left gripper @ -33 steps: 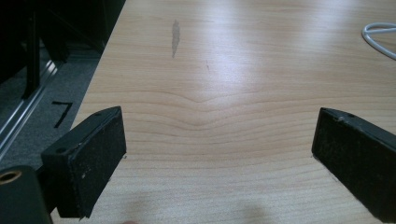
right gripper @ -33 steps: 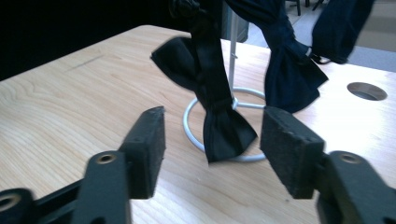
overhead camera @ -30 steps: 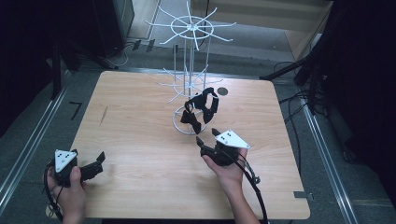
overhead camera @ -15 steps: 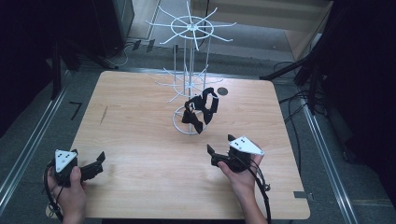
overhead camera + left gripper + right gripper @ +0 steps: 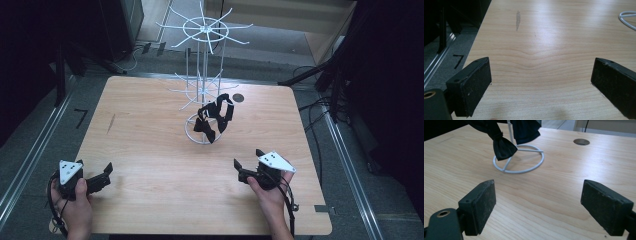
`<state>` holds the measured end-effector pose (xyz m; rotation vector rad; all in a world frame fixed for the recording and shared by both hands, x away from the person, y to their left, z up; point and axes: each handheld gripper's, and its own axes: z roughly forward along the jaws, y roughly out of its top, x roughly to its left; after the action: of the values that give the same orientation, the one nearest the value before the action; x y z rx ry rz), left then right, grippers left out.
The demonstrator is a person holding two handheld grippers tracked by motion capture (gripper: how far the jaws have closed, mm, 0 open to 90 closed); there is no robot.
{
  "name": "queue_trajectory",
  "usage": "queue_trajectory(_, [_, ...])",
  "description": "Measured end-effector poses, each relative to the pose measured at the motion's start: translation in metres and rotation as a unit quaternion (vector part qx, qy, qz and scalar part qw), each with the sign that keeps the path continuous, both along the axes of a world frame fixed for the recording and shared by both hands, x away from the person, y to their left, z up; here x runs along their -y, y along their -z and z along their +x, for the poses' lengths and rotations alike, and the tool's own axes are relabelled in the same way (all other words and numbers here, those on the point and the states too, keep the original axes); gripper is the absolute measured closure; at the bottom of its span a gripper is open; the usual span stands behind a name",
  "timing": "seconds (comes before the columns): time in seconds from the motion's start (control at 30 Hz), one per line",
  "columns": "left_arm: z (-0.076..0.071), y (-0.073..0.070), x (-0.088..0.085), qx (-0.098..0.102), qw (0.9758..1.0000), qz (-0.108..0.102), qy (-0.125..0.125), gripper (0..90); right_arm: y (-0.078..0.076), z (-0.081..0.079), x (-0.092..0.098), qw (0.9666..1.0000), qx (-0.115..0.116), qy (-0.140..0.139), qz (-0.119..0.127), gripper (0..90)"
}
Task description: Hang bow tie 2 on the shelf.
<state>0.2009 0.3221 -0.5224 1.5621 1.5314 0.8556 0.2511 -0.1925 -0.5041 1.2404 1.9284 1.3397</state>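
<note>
Black fabric pieces (image 5: pixel 216 117) are seen hanging on the white wire rack (image 5: pixel 202 75) at frame centre, upon the desk (image 5: pixel 150 150). Right gripper (image 5: pixel 246 165), lower right, is held with jaws apart after just opening, nothing between them. Left gripper (image 5: pixel 106 172), lower left, is likewise held with jaws wide and empty.

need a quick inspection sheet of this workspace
surface: wooden table, dark smear near its left side, round hole at the back
job's things: black bow ties hanging on white wire rack
clutter: nothing seen
grippers: left gripper open, holding nothing; right gripper open, holding nothing, its jaws have just been opening
cables: black cables on the floor right of the table
surroundings: grey floor, dark equipment
</note>
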Motion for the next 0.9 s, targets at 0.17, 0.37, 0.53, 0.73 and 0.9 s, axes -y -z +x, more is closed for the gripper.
queue_trajectory(0.17, [0.000, 0.000, 0.000, 0.000, 1.0000, 0.000, 0.000, 3.8, 0.003, -0.004, 0.012, 0.9999, -0.004, 0.009, -0.006, 13.3])
queue_trajectory(0.37, [0.000, 0.000, 0.000, 0.001, 1.0000, 0.001, -0.001, 3.8, 0.008, -0.010, 0.027, 0.9999, -0.007, 0.013, -0.003, 12.5])
queue_trajectory(0.53, [0.000, 0.000, 0.000, 0.000, 1.0000, 0.000, 0.000, 3.8, 0.011, -0.014, 0.040, 0.9999, -0.008, 0.011, -0.001, 10.0])
queue_trajectory(0.73, [0.000, 0.000, 0.000, 0.000, 1.0000, 0.000, 0.000, 3.8, 0.016, -0.020, 0.061, 0.9996, -0.017, 0.017, 0.013, 1.7])
queue_trajectory(0.9, [0.000, 0.000, 0.000, 0.000, 1.0000, 0.000, 0.000, 3.7, 0.017, -0.023, 0.072, 0.9996, -0.016, 0.023, 0.007, 0.4])
